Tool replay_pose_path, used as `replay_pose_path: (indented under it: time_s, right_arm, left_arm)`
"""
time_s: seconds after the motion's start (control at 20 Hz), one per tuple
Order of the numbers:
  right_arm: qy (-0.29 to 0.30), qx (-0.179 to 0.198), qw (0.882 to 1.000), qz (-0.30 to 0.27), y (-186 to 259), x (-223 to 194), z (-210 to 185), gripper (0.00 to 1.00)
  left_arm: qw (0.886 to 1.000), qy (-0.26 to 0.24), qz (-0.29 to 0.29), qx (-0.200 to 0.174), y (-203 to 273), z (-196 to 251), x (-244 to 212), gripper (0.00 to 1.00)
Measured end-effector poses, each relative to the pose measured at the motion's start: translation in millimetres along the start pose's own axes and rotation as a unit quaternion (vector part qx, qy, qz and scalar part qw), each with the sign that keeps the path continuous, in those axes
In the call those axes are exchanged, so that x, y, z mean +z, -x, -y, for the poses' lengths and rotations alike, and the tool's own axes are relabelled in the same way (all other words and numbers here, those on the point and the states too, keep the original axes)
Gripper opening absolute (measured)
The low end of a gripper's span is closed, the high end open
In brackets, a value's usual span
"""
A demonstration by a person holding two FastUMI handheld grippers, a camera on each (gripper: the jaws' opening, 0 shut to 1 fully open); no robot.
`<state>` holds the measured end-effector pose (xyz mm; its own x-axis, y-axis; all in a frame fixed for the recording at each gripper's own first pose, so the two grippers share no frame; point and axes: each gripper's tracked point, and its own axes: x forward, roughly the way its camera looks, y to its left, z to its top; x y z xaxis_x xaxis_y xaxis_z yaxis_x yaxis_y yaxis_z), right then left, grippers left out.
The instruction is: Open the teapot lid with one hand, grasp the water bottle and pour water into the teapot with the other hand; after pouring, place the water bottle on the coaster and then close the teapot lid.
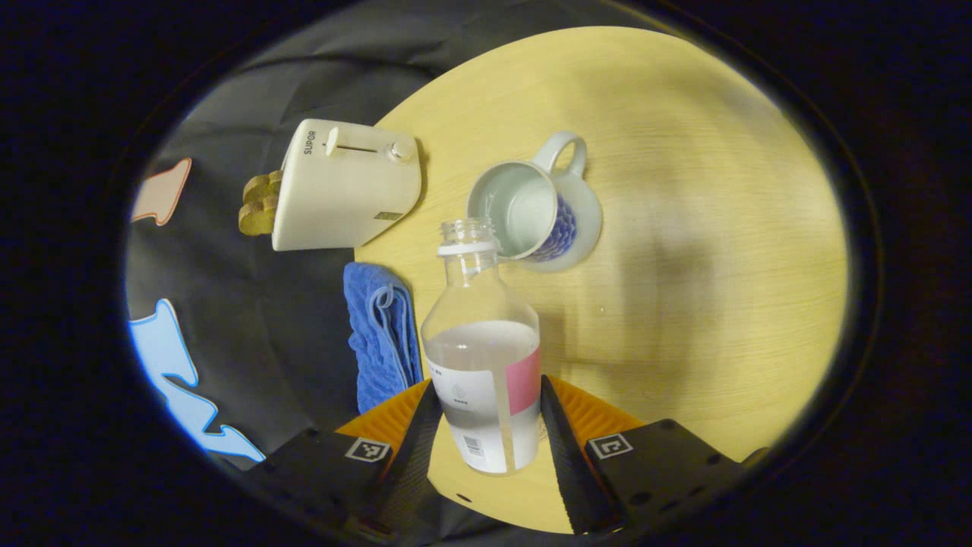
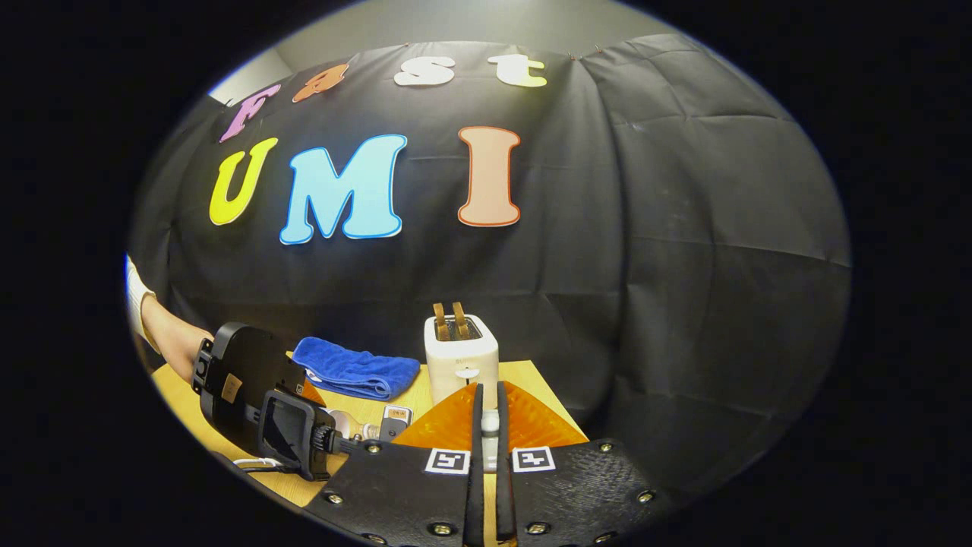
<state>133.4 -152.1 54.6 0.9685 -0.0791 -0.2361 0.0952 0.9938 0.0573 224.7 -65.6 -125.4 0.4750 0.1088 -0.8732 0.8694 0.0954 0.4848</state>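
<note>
**Left gripper view.** Nearest the camera, the left gripper [image 1: 486, 389] is clamped on the water bottle [image 1: 482, 334]. Both fingers [image 1: 414, 448] press the labelled lower body from opposite sides. The bottle has no cap and is roughly half full. Its long axis runs straight away from the fingers, base nearest them and neck [image 1: 467, 232] farthest.

Just past the neck stands the teapot [image 1: 535, 209] on the round wooden table [image 1: 706, 251]. It is uncovered, its pale interior is visible, and its handle is on the far side. The bottle mouth sits at the teapot's near rim, touching or just short of it; I cannot tell which. No stream of water is visible.

Judgement: the pour depends on this alignment. The bottle axis already points at the opening, so tipping the neck further forward and slightly to the right should send water inside the rim.

Beside the bottle lies a blue towel [image 1: 380, 334], and beyond it a toaster [image 1: 345, 186] holding bread.

**Right gripper view.** The right gripper [image 2: 490, 391] has its fingers drawn nearly together, pinching a small pale piece. I judge this to be the knob of the teapot lid [image 2: 490, 424], held clear of the pot. The left gripper and the person's forearm [image 2: 171, 342] are lower left. The towel and toaster stand farther back.
</note>
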Motion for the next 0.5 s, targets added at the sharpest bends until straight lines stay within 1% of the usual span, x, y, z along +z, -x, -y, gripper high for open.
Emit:
replay_pose_path:
  time_s: [0.15,0.5]
  right_arm:
    - [-0.006,-0.003,1.0,-0.01,-6.4,-11.3,8.7,0.06]
    - [-0.025,-0.002,0.999,-0.021,-16.4,-34.4,22.7,0.06]
  left_arm:
    - [0.999,-0.028,-0.025,0.005,1.9,-4.0,-4.2,0.82]
    - [0.995,-0.077,-0.063,0.014,9.7,-8.3,0.3,0.82]
